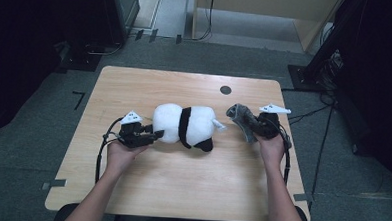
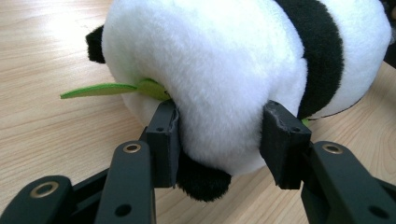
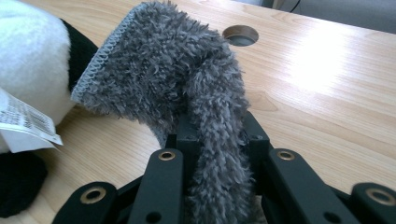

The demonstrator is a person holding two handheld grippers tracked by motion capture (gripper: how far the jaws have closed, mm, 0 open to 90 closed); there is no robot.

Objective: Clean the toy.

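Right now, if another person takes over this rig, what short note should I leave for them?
Left tool: closed on the white end of the panda plush, which lies on its side on the table.
Right tool: closed on a grey fuzzy cloth, held up beside the panda's tagged end, with a gap between them in the high view.
Done: both things are gripped.
Left: probably bring the cloth to the panda, for wiping or covering it; I cannot tell which.
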